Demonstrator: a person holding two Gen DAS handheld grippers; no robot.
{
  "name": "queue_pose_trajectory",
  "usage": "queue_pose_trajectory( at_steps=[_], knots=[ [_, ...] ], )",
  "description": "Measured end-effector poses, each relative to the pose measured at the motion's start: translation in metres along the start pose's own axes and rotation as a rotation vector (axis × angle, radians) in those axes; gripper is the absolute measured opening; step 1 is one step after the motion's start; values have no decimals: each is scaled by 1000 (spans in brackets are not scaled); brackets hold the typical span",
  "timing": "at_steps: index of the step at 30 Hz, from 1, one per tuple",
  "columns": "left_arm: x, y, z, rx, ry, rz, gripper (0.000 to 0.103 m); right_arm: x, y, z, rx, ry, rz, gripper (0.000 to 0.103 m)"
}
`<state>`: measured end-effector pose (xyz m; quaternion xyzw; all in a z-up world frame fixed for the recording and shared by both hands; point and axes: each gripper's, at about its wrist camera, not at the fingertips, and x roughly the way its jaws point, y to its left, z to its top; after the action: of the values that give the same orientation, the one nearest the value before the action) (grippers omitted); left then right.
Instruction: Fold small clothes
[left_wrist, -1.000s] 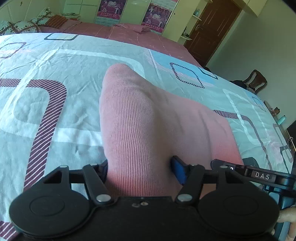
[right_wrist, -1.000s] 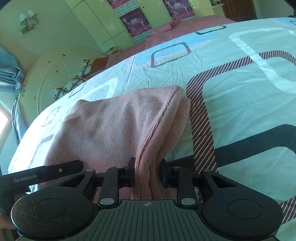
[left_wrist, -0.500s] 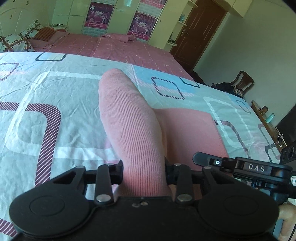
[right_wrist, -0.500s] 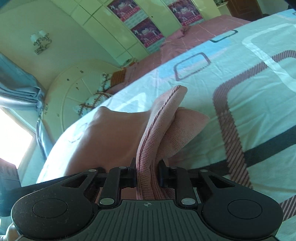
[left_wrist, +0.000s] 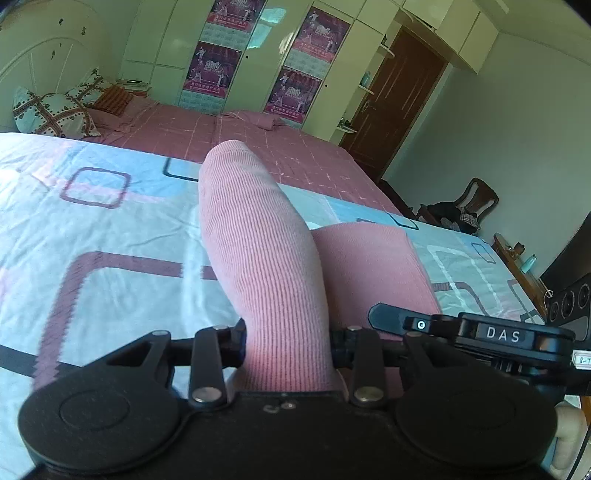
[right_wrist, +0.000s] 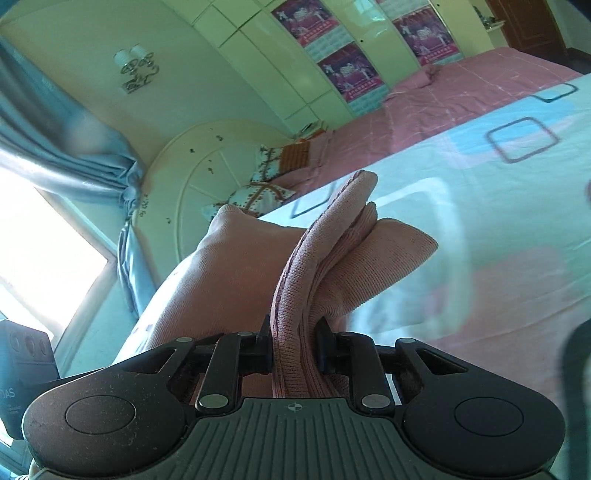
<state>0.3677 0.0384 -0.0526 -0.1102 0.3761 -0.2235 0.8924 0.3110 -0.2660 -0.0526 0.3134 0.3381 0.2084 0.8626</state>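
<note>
A pink ribbed knit garment (left_wrist: 258, 251) is held up off the patterned bedsheet (left_wrist: 110, 240). My left gripper (left_wrist: 288, 343) is shut on one edge of it, and the cloth rises in a fold ahead of the fingers. My right gripper (right_wrist: 293, 343) is shut on another edge of the same pink garment (right_wrist: 317, 258), whose seamed hem stands up between the fingers. The cloth hangs slack between the two grippers. The right gripper's body (left_wrist: 480, 332) shows at the right of the left wrist view.
The bed has a pink sheet (left_wrist: 240, 140) at the far end and pillows (left_wrist: 51, 110) by a white headboard (right_wrist: 207, 177). Wardrobes with posters (left_wrist: 291, 74), a door (left_wrist: 399, 99) and a chair (left_wrist: 465, 206) stand beyond. A curtained window (right_wrist: 44, 229) is at the left.
Both grippers have lifted and tilted up with the garment; it has risen off the bed and bunched into a taller fold. Both grips stay closed.
</note>
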Motion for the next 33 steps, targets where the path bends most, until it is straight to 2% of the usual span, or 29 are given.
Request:
queue_pose_trajectory(
  at_steps=[4, 9, 15, 20, 24, 26, 28, 33],
  knots=[
    [-33, 68, 14, 11, -8, 31, 33, 53, 58, -22, 22, -12, 14, 20],
    [-54, 142, 32, -2, -24, 85, 33, 120, 119, -38, 15, -5, 28, 20],
    [-53, 200, 49, -19, -47, 134, 33, 194, 156, -42, -16, 16, 6, 20],
    [-38, 234, 54, -48, -45, 152, 33, 227, 154, -39, -57, 35, -35, 20],
    [-18, 262, 45, -70, -9, 175, 36, 251, 137, -39, -62, 74, -89, 20],
    [-7, 275, 35, -58, 14, 198, 44, 261, 124, -42, -60, 101, -123, 20],
    [-5, 286, 28, -77, 4, 211, 66, 269, 113, -46, -47, 128, -137, 21],
    [-8, 294, 32, -87, 19, 211, 74, 269, 102, -47, -8, 145, -120, 23]
  ],
)
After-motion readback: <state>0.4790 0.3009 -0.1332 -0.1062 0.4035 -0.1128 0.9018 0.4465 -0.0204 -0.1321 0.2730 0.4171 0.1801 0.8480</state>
